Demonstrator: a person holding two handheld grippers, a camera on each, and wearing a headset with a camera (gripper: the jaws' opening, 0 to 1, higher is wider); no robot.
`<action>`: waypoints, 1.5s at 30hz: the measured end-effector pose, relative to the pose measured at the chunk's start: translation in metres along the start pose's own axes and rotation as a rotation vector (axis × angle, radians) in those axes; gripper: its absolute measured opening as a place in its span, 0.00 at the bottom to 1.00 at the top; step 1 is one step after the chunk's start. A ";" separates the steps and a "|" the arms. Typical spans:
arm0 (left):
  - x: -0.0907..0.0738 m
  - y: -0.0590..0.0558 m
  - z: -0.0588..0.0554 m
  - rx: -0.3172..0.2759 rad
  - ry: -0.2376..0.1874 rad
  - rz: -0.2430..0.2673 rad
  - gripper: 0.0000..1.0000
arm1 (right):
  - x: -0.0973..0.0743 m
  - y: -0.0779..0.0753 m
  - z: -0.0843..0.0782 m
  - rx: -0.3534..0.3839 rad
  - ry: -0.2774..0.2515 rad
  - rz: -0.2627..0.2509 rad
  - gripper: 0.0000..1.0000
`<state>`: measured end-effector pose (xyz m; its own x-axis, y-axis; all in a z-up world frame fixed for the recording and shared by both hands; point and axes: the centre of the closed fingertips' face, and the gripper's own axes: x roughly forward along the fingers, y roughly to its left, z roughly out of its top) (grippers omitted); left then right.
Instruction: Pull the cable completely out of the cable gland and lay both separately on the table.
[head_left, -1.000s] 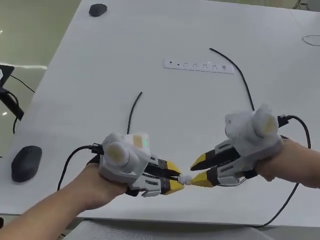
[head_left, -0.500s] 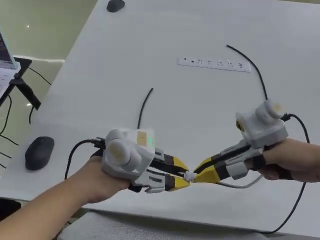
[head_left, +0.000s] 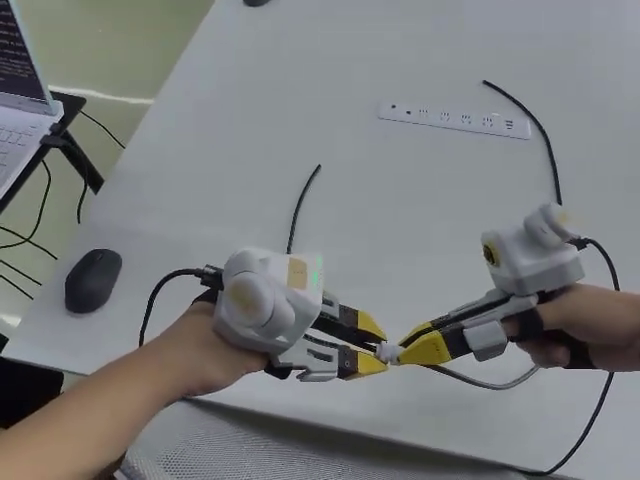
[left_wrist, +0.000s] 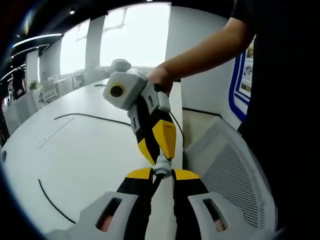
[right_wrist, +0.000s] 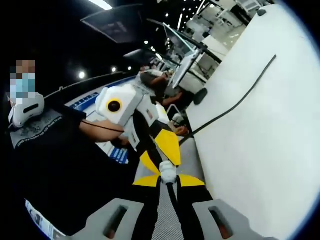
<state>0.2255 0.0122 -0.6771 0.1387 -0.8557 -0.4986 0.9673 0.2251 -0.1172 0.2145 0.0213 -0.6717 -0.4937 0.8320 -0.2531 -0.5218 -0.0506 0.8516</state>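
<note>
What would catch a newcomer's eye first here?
The left gripper and right gripper meet tip to tip at a small white cable gland, over the near edge of the table. A grey cable loops from there under the right gripper. A white power strip lies farther back.

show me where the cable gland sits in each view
Head view: cable gland low centre, between the tips of the left gripper and right gripper.
Left gripper view: cable gland low centre, at this gripper's own tips, with the right gripper coming at it from above.
Right gripper view: cable gland low centre, with the cable running back between this gripper's jaws.
Shared landmark: the white table.
</note>
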 end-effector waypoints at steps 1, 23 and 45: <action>0.001 0.000 0.000 -0.002 0.005 0.001 0.15 | 0.000 -0.001 -0.001 -0.021 0.007 0.000 0.08; -0.004 -0.005 -0.013 -0.170 -0.008 -0.056 0.15 | 0.011 -0.004 -0.006 -0.781 0.209 -0.420 0.06; -0.021 -0.003 -0.008 -0.234 -0.055 -0.175 0.15 | 0.019 0.000 0.008 -1.093 0.255 -0.993 0.07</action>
<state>0.2179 0.0332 -0.6736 -0.0083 -0.9135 -0.4068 0.9031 0.1678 -0.3952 0.2105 0.0413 -0.6730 0.3198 0.6642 -0.6757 -0.8998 -0.0105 -0.4362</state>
